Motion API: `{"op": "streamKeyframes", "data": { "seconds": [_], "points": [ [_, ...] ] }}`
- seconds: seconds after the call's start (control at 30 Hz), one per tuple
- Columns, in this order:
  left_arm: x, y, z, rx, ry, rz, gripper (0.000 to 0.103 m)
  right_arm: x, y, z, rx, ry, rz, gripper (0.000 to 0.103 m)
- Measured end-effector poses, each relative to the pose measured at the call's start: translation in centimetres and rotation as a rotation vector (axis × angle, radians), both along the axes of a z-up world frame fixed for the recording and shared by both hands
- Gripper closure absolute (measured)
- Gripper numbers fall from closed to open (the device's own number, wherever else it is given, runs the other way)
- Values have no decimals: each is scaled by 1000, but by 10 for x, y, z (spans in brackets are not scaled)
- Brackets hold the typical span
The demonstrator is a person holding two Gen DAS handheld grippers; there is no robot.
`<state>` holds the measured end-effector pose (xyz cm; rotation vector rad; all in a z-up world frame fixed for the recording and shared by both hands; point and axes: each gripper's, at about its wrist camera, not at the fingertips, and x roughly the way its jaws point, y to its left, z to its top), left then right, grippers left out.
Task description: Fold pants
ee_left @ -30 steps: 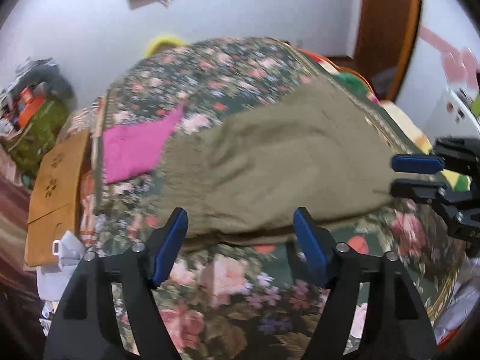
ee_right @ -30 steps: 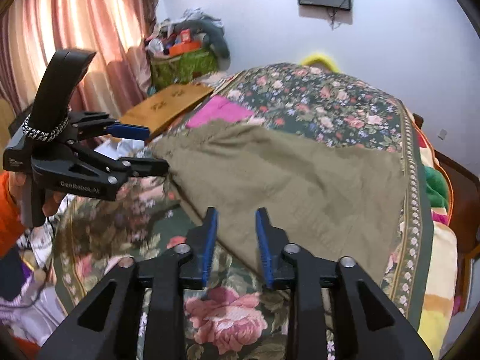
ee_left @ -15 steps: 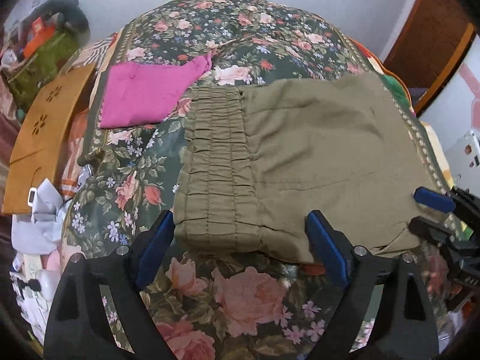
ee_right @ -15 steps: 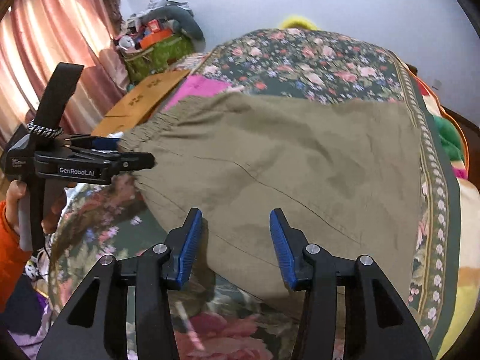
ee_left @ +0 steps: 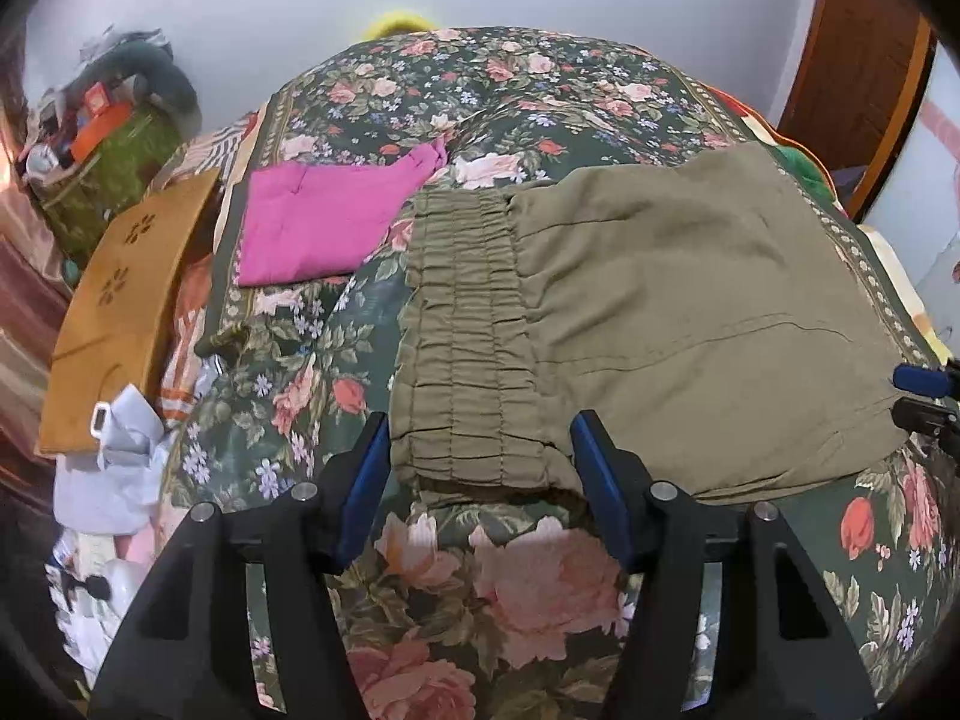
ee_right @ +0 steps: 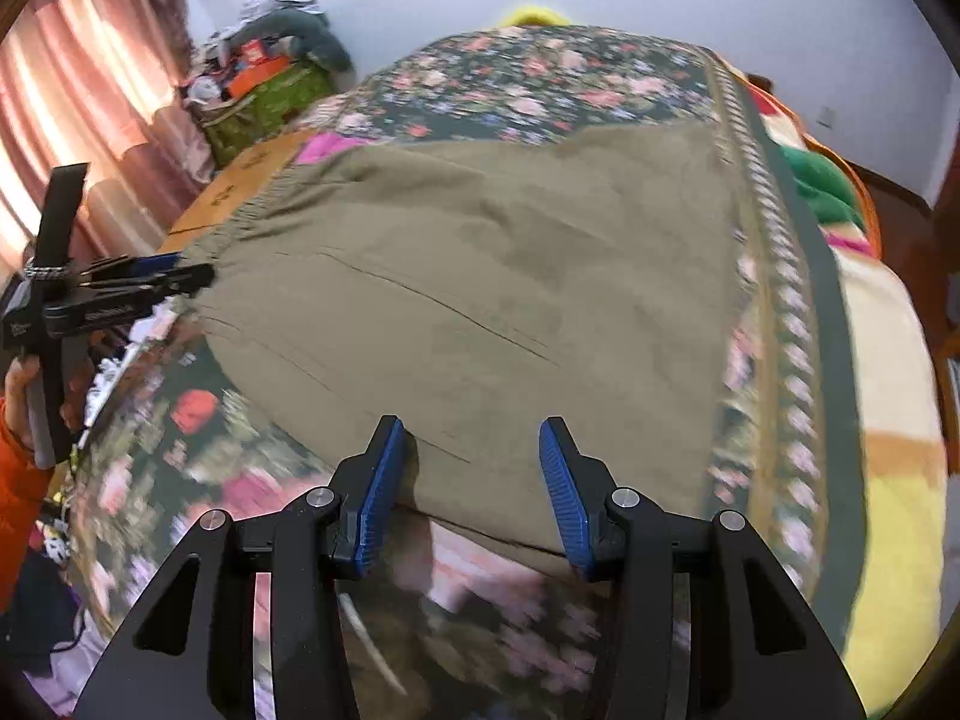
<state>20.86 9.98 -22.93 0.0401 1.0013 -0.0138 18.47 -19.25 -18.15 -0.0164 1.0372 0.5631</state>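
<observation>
Only my left view showed the olive-green cloth pants' (ee_left: 630, 324) ruched elastic waistband (ee_left: 474, 336) and a folded magenta garment (ee_left: 324, 228) beyond. The pants lay flat on the floral bedspread (ee_left: 498, 594). My left gripper (ee_left: 486, 480) and right gripper (ee_right: 468, 480) both gaped, empty, at the near hem.

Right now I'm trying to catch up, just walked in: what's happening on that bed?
A person is folding olive pants spread flat on a floral bedspread, with a two-finger gripper in each hand. The left gripper is open at the gathered waistband corner, and the right gripper is open over the near edge farther along. Neither has closed on the fabric. A pink garment lies beside the waistband.
</observation>
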Motion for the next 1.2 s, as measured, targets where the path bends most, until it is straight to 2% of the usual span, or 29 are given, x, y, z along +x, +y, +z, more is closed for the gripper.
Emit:
{"op": "streamKeyframes", "data": {
  "seconds": [0.07, 0.1, 0.27, 0.33, 0.5, 0.63, 0.77, 0.8, 0.87, 1.0, 1.1, 1.2],
  "points": [
    [-1, 3, -5, -23, 7, 13, 41, -3, -11, -3, 3, 12, -19, 60],
    [-1, 3, -6, -27, 7, 18, 40, -4, -15, -4, 5, 16, -29, 64],
    [-3, 1, -13, -8, 2, 29, 35, -10, -32, -5, 33, 18, -66, 66],
    [-3, 1, -14, -4, 1, 32, 31, -13, -34, -6, 15, 8, -68, 75],
    [-5, 6, -11, -21, 8, 43, 30, -18, -43, -5, 0, 12, -70, 80],
    [-10, 1, -2, 34, 5, 37, 27, -17, -50, -2, -34, 17, -85, 71],
    [-7, -2, 13, 75, -14, 25, 27, -9, -60, 6, -9, 14, -100, 67],
    [-5, -2, 18, 78, -22, 25, 26, -7, -61, 9, -3, 4, -106, 63],
    [2, 0, 27, 66, -38, 31, 23, 2, -64, 17, 12, -26, -117, 56],
    [23, 4, 41, 58, -73, 50, 18, 24, -65, 31, 35, -77, -129, 55],
    [42, 6, 47, 77, -86, 56, 17, 46, -67, 35, 51, -98, -147, 48],
    [63, 8, 50, 79, -92, 54, 17, 67, -66, 36, 52, -119, -154, 47]
  ]
}}
